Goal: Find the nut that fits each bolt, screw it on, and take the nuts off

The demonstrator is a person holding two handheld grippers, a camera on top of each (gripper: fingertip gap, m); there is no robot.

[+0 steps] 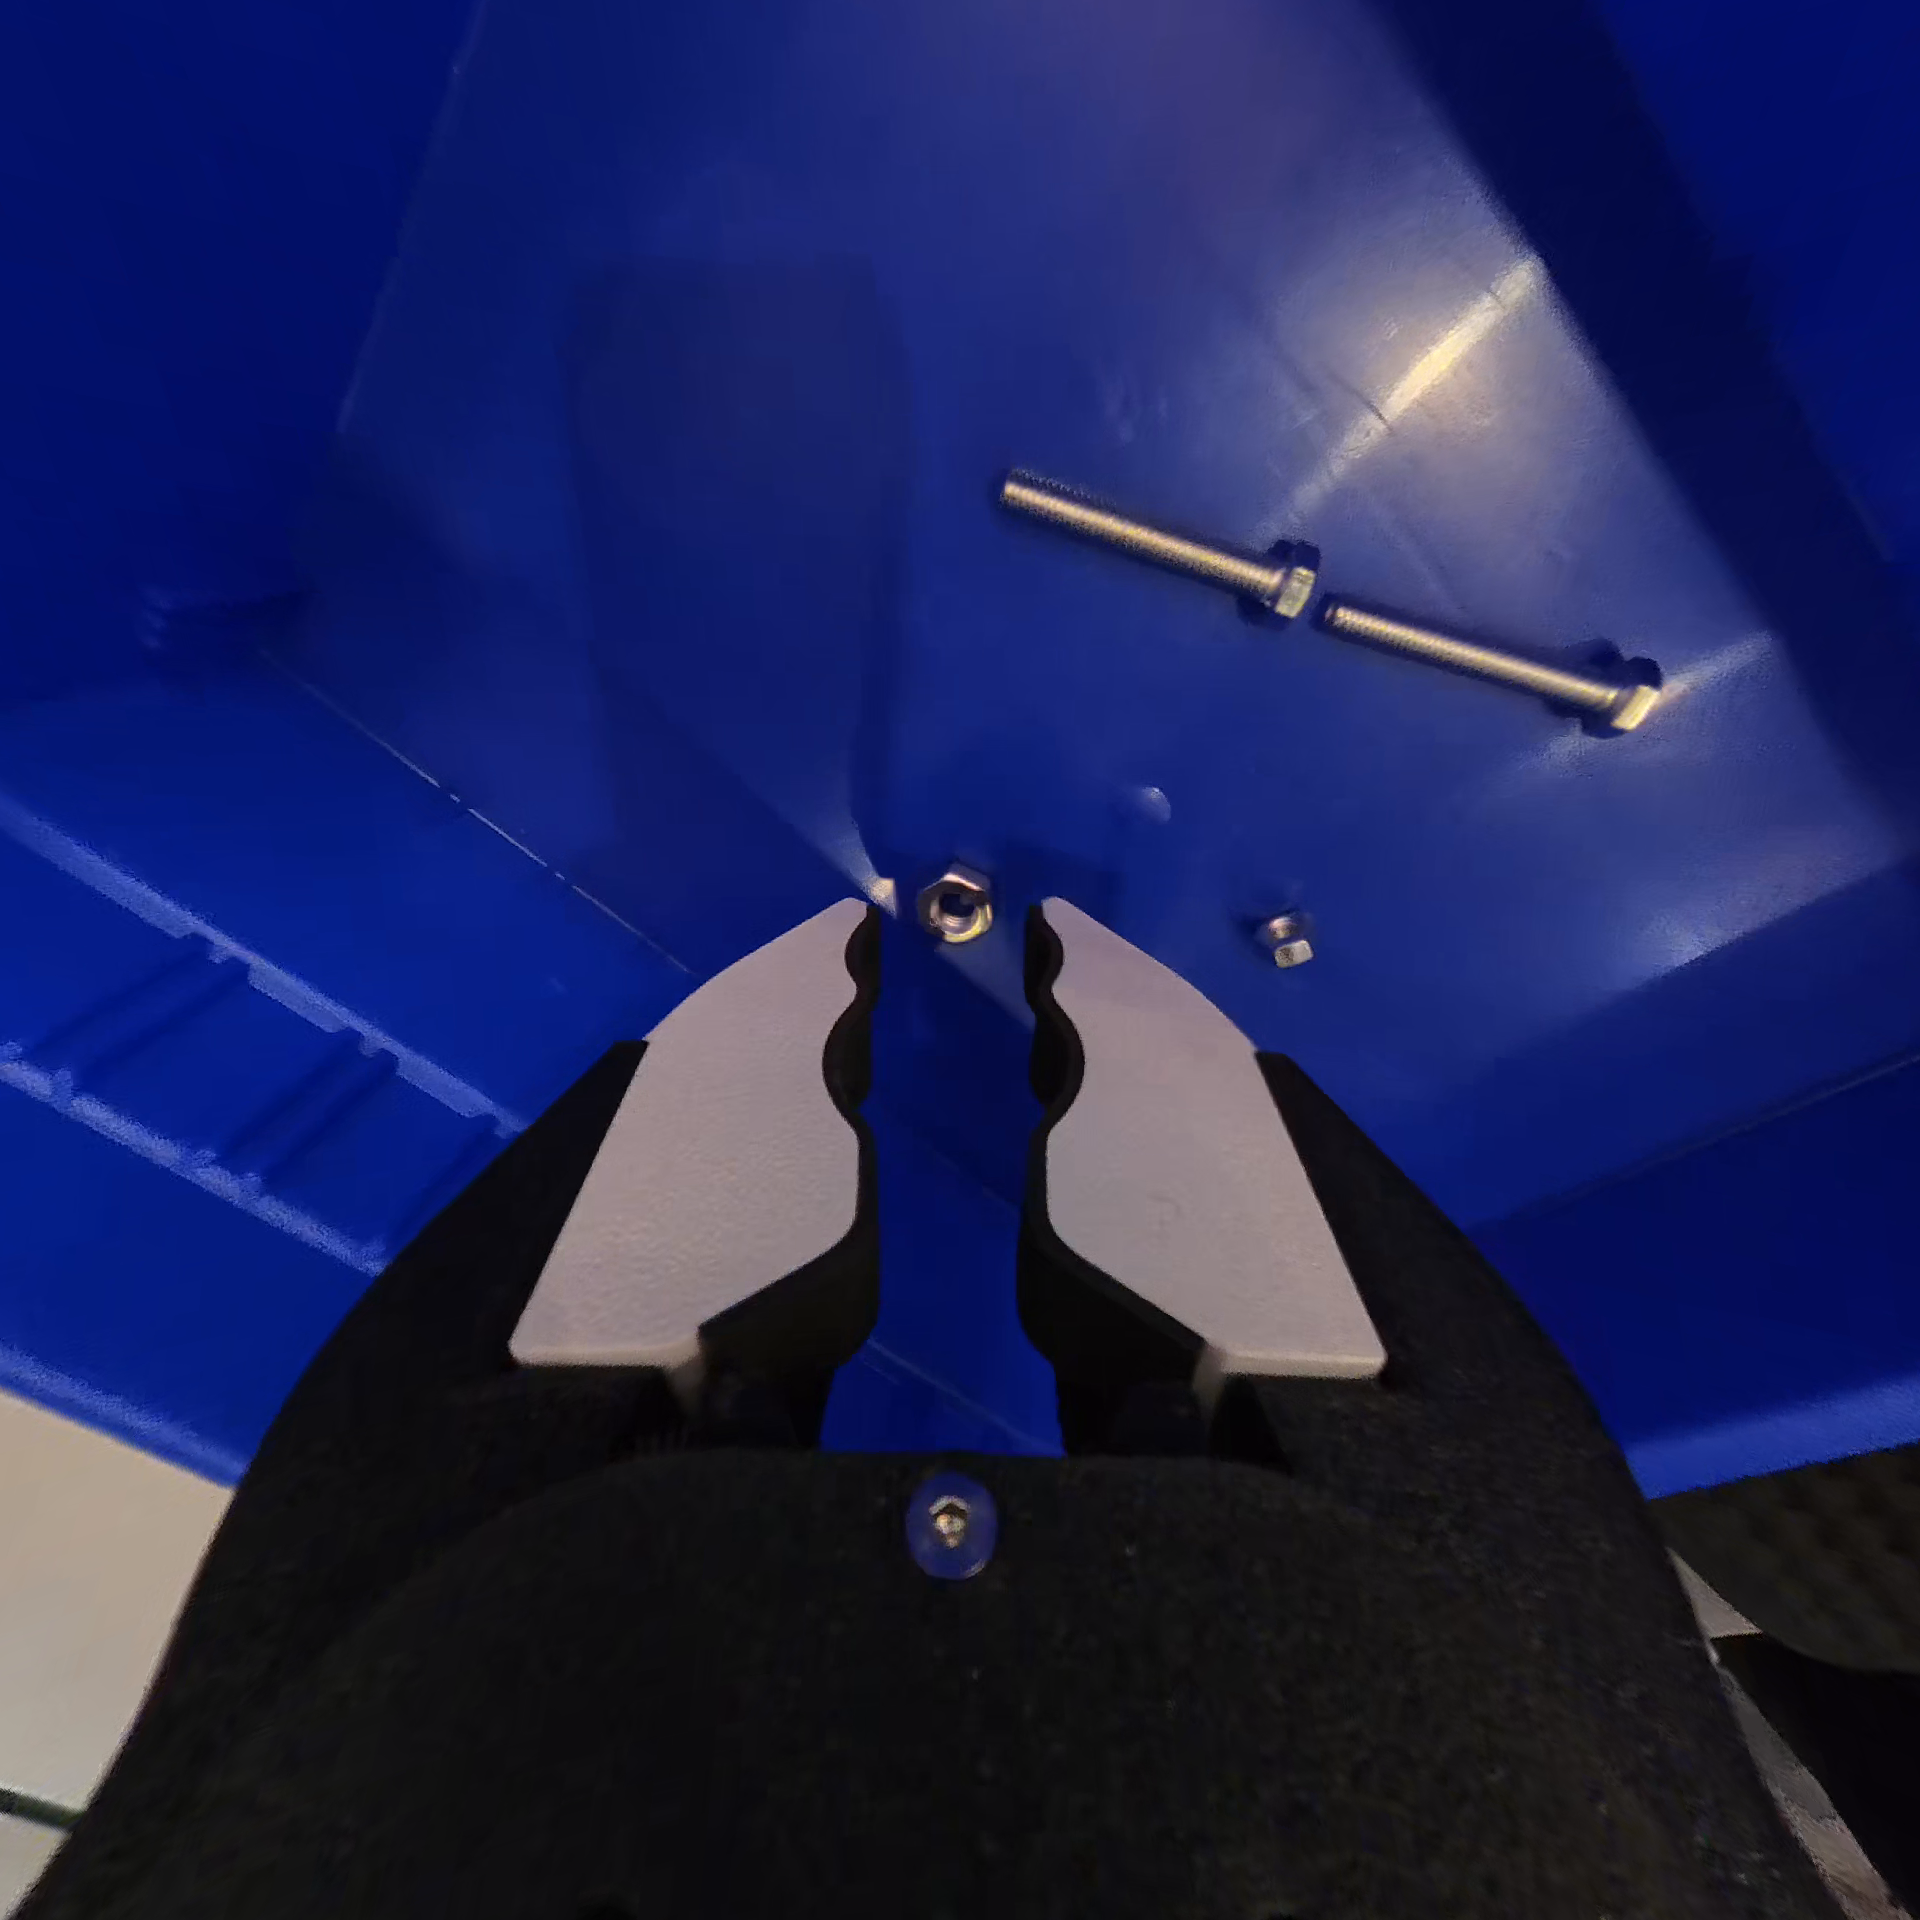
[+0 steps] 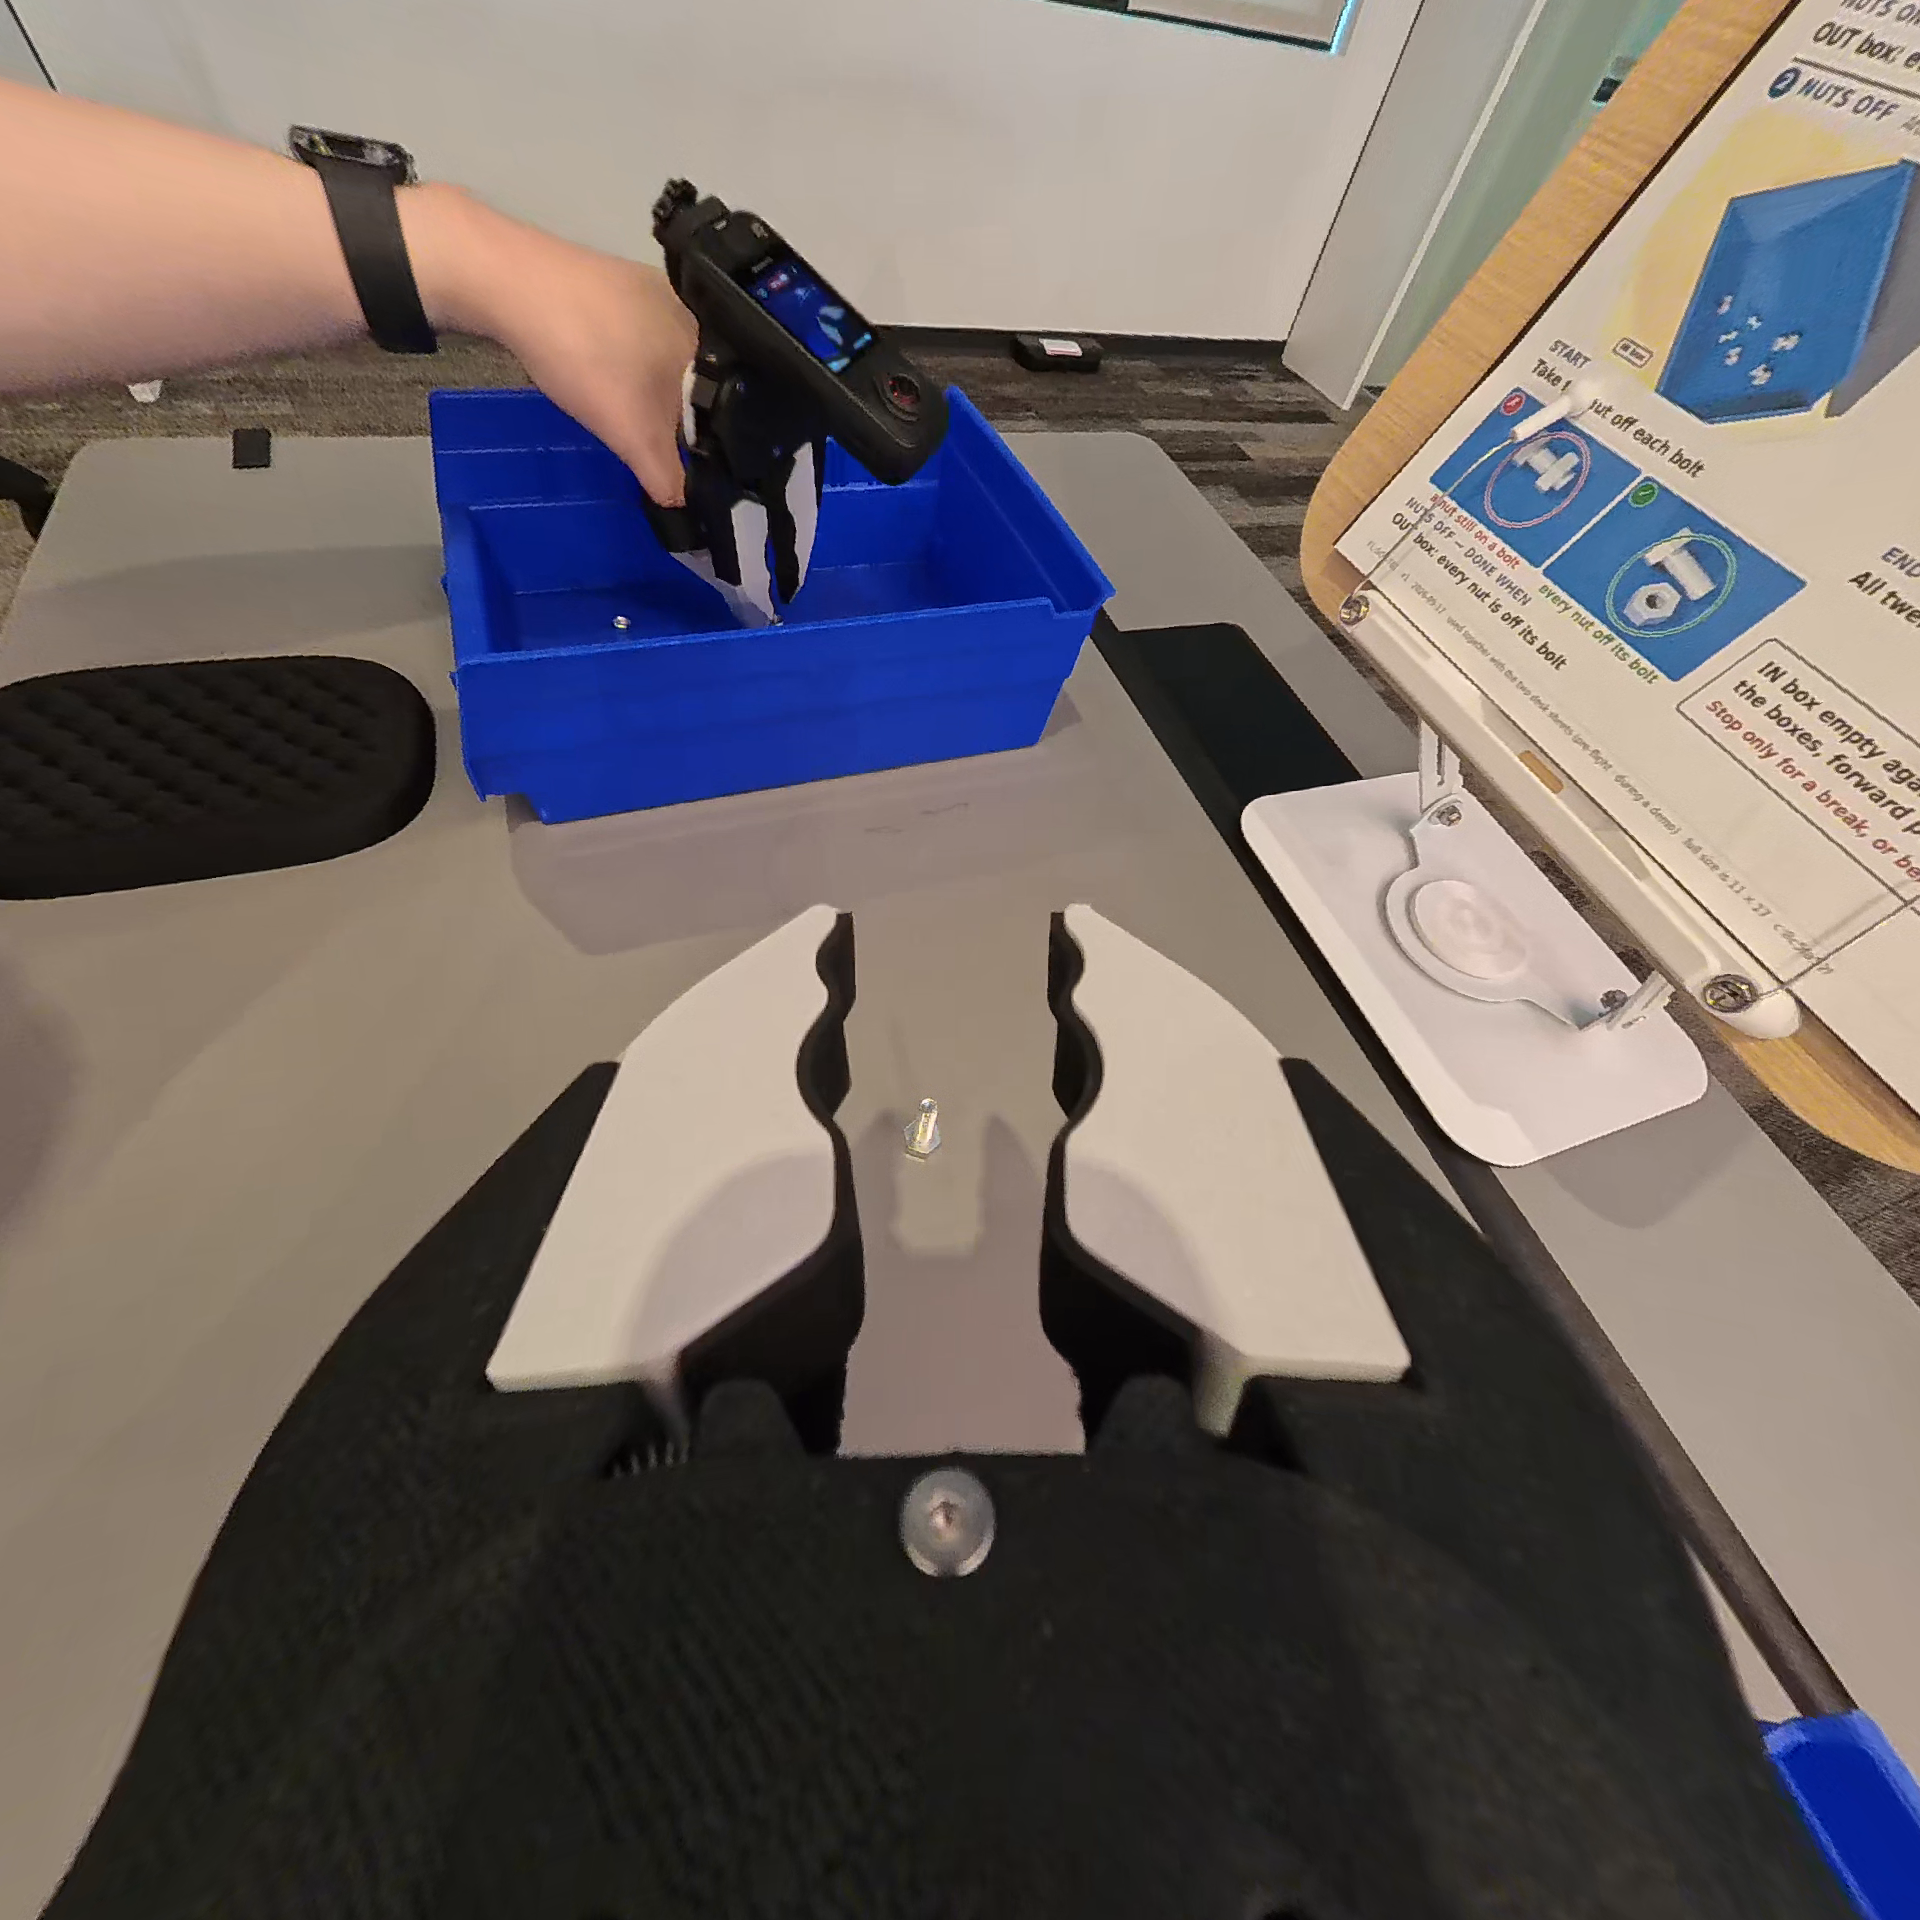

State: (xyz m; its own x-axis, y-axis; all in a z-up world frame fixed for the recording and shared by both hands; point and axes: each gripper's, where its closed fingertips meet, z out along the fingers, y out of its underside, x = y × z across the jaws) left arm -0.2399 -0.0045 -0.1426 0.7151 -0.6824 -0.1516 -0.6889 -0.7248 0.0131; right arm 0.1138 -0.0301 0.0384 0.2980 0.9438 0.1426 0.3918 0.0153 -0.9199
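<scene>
Two long bolts (image 1: 1158, 545) (image 1: 1491, 665) are seen lying end to end on the floor of the blue bin (image 1: 623, 520), far right of a hex nut (image 1: 954, 912). That nut is framed just beyond the tips of the left gripper (image 1: 951, 914), whose fingers (image 1: 727, 1143) are parted with nothing between them. A smaller nut (image 1: 1286, 940) lies to its right, slightly blurred. In the right wrist view, a short bolt (image 2: 921, 1128) stands head-down on the grey counter (image 2: 312, 1091), between the released fingers of the right gripper (image 2: 951, 920), untouched. The bin's contents are mostly hidden there by its near wall. A printed instruction board (image 2: 1662, 520) is cut off at the right edge.
</scene>
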